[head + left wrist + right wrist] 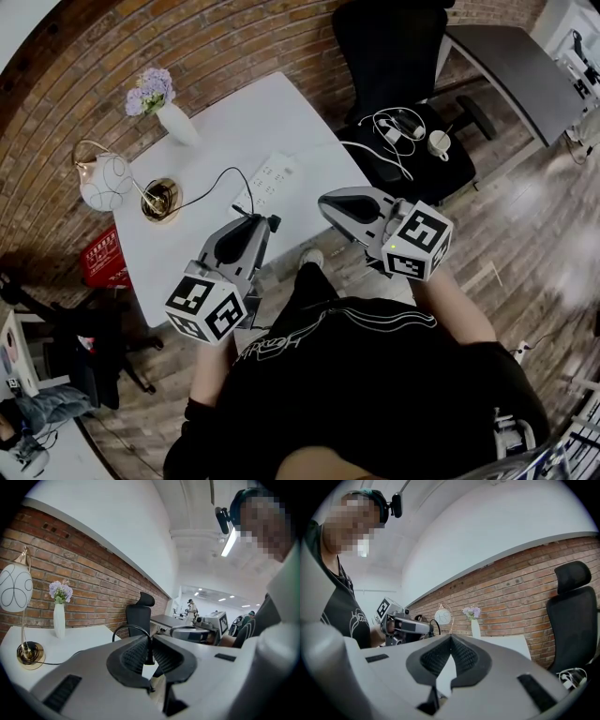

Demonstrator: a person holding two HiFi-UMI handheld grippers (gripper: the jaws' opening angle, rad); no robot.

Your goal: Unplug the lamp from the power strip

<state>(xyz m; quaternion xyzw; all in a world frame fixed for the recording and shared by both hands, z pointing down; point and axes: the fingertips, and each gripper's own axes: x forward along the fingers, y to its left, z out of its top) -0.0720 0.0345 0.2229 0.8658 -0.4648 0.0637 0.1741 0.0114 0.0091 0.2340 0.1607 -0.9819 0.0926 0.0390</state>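
Note:
A lamp with a white globe point(105, 180) and gold base point(161, 200) stands at the left of the white table point(234, 122). Its black cord point(225, 175) arcs from the base to my left gripper point(265, 222). That gripper is shut on the cord's black plug point(275, 223), which it holds near the table's front edge, apart from the white power strip point(267, 180). In the left gripper view the plug point(149, 654) sits pinched between the pads of the left gripper point(149, 644), and the lamp point(15, 587) shows at the left. My right gripper point(328, 202) point(450, 637) hovers to the right, shut and empty.
A white vase with purple flowers point(172, 114) stands at the table's back. A black office chair point(403, 141) at the right holds white cables and a cup. A red crate point(101, 258) sits on the floor at the left, and a grey desk point(511, 66) at the far right.

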